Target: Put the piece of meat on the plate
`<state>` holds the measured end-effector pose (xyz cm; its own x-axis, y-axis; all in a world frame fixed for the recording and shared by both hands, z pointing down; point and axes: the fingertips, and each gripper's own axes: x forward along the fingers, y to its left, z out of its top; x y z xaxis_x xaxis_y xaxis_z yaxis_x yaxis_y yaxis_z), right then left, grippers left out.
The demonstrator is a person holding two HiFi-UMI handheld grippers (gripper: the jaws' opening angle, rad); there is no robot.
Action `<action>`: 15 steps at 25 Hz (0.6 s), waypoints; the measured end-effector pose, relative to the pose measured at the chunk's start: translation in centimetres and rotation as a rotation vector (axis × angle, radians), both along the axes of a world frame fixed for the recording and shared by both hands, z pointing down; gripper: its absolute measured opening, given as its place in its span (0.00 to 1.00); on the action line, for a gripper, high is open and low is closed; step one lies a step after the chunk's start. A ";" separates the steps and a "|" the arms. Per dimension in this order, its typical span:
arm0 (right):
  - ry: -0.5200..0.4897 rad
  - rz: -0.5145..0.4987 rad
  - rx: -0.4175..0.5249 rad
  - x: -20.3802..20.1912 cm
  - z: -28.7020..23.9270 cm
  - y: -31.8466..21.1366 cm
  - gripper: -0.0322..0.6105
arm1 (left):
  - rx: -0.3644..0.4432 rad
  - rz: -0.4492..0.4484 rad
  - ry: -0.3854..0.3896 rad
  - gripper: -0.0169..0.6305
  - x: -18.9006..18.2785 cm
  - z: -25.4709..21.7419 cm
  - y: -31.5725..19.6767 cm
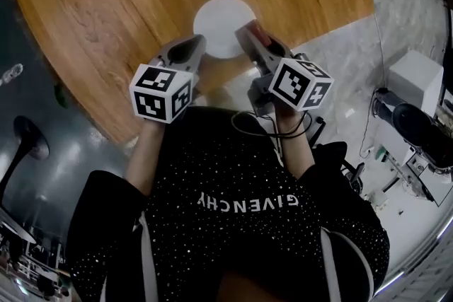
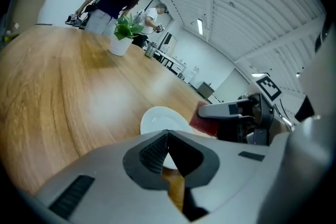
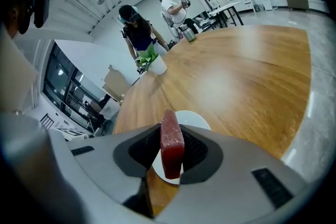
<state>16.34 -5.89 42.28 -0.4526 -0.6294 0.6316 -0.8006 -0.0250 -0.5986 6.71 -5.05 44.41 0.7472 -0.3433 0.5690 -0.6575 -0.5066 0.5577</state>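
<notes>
Now, one plate [image 1: 223, 25], one meat piece [image 3: 172, 147] — clamped in right hand-held gripper [image 3: 169, 159], left [image 2: 168, 136] closed

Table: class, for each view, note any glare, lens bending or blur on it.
Head view: the table edge bows outward, fisheye bending, no strong glare. Left gripper view: a pale glare patch left of the plate, far end soft. Right gripper view: a similar glare patch beyond the meat, corners black.

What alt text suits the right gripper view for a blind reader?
The right gripper holds a red, slab-shaped piece of meat upright between its grey jaws; a round white plate lies beyond it on a wooden table. Two people stand at the far end.
</notes>
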 end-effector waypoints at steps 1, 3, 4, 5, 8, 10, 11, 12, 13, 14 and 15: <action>-0.006 -0.015 -0.006 -0.5 0.4 -0.2 0.20 | 0.001 -0.006 -0.001 0.04 -0.2 0.1 0.2; -0.027 -0.036 -0.024 -1.4 1.4 -0.8 0.20 | 0.001 -0.010 0.001 0.04 -0.4 0.5 0.5; -0.044 -0.045 -0.038 -1.8 1.9 -1.2 0.20 | -0.004 -0.019 0.003 0.04 -0.3 0.8 0.6; -0.066 -0.053 -0.055 -2.3 2.4 -1.4 0.20 | -0.011 -0.034 0.005 0.04 -0.3 1.0 0.8; -0.138 -0.074 -0.104 -4.0 3.4 -1.7 0.20 | -0.029 -0.090 0.003 0.04 -1.1 1.4 1.3; -0.153 -0.093 -0.121 -4.6 4.0 -1.9 0.20 | -0.031 -0.120 0.000 0.04 -1.7 1.6 1.3; -0.147 -0.106 -0.126 -4.8 4.3 -2.0 0.20 | -0.033 -0.134 0.001 0.04 -1.9 1.8 1.3; -0.136 -0.119 -0.130 -5.1 4.7 -2.2 0.20 | -0.037 -0.146 0.002 0.04 -2.1 2.0 1.2; -0.122 -0.128 -0.133 -5.4 5.0 -2.4 0.20 | -0.041 -0.155 0.004 0.04 -2.5 2.1 1.2; -0.109 -0.135 -0.136 -5.7 5.4 -2.5 0.20 | -0.044 -0.162 0.004 0.04 -2.8 2.3 1.1; -0.097 -0.138 -0.138 -6.0 5.7 -2.6 0.20 | -0.046 -0.167 0.003 0.04 -3.1 2.5 1.1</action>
<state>10.35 -8.47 47.93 -0.5918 -0.4678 0.6565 -0.7407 -0.0056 -0.6718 3.57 -3.96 46.87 0.6839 -0.4364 0.5846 -0.7284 -0.3646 0.5801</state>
